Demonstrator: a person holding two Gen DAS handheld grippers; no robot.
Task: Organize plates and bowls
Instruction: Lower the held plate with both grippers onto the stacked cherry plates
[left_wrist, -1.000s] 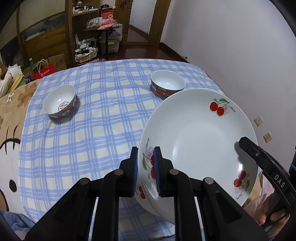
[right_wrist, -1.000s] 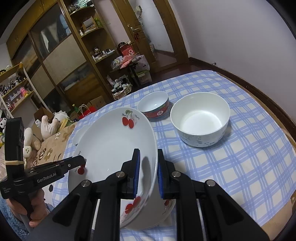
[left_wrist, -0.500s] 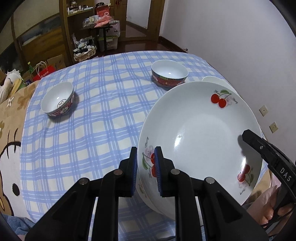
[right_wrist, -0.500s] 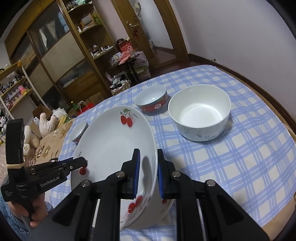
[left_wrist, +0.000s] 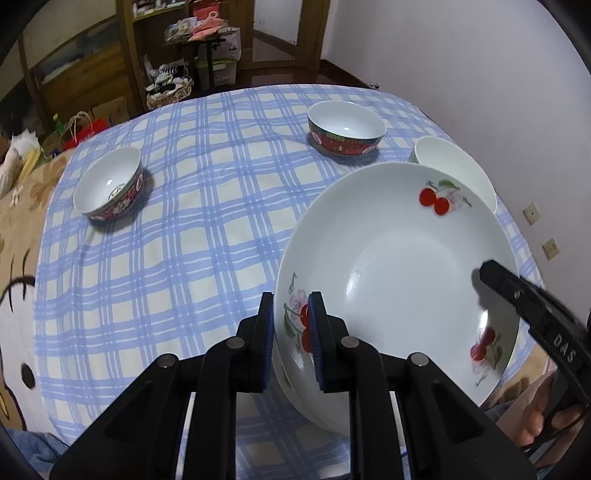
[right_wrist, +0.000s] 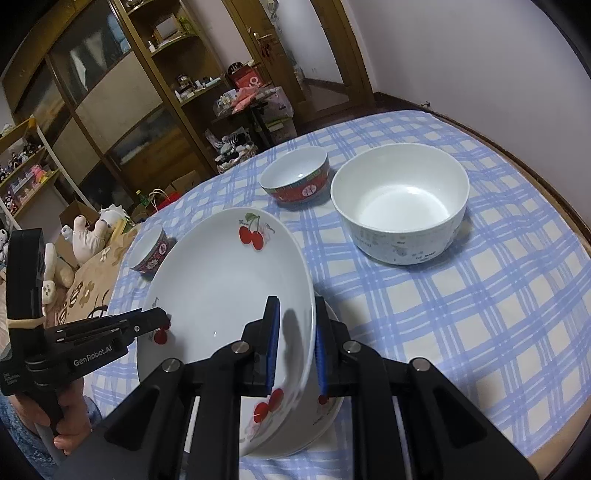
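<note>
A white plate with cherry prints (left_wrist: 399, 266) (right_wrist: 221, 288) is tilted low over the blue checked tablecloth (left_wrist: 192, 236) (right_wrist: 487, 295). My left gripper (left_wrist: 290, 296) (right_wrist: 162, 322) is shut on its left rim. My right gripper (right_wrist: 296, 301) (left_wrist: 493, 271) is shut on the opposite rim. The edge of a second cherry plate (right_wrist: 327, 413) shows just beneath it. Farther back stand a red patterned bowl (left_wrist: 346, 129) (right_wrist: 295, 177), a big white bowl (left_wrist: 452, 166) (right_wrist: 400, 199) and another small patterned bowl (left_wrist: 109, 184) (right_wrist: 149, 254).
A wall (left_wrist: 461, 74) runs close along the table's right side. Wooden cabinets (right_wrist: 122, 99) and a cluttered stand (left_wrist: 207, 40) are beyond the far edge. Soft toys (right_wrist: 88, 232) lie to the left. A person's hand (right_wrist: 70, 417) grips each handle.
Both grippers have sunk with the cherry plate between them, bringing it closer to the plate beneath. The big white bowl now shows behind its rim in the left wrist view.
</note>
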